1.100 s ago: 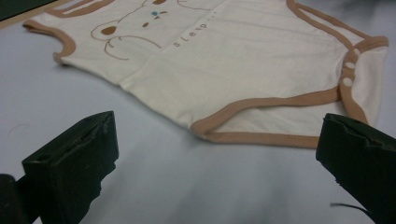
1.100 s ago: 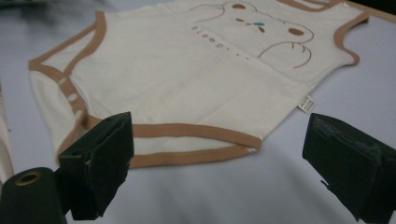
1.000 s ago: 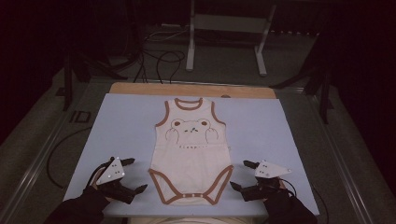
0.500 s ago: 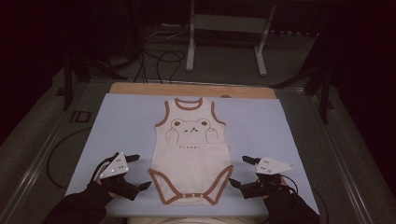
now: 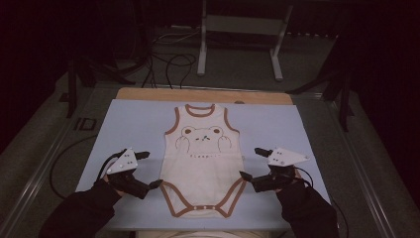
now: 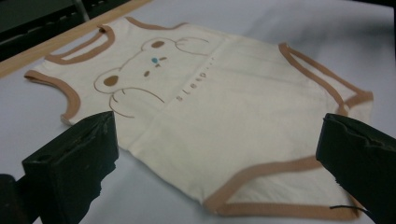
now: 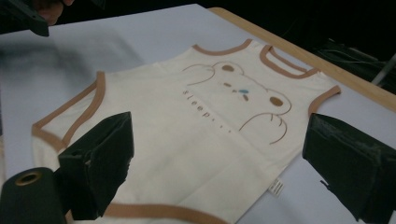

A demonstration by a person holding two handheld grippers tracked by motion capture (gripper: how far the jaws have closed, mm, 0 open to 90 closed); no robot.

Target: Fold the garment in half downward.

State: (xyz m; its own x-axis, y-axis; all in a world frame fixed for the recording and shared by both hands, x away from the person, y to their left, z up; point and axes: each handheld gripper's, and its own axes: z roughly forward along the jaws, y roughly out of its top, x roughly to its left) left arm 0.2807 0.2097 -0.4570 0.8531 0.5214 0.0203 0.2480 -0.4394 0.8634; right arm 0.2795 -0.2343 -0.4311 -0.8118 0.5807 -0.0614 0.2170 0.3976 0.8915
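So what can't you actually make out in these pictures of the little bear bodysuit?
- High view: the small word under the bear on the bodysuit is too tiny to read, and the room behind the table is lost in darkness.
- Left gripper view: the bodysuit's crotch end is cut off by the bottom edge and hidden behind the right-hand jaw.
- Right gripper view: the side label is too small to read; the other gripper is cut off at the top corner.

Both forearms wear black sleeves and dark gloves. Each gripper, left (image 5: 146,169) and right (image 5: 250,162), is black with blocky matte fingers (image 6: 74,161), a pale grey three-cornered plate dotted with screws, and a thin black cable
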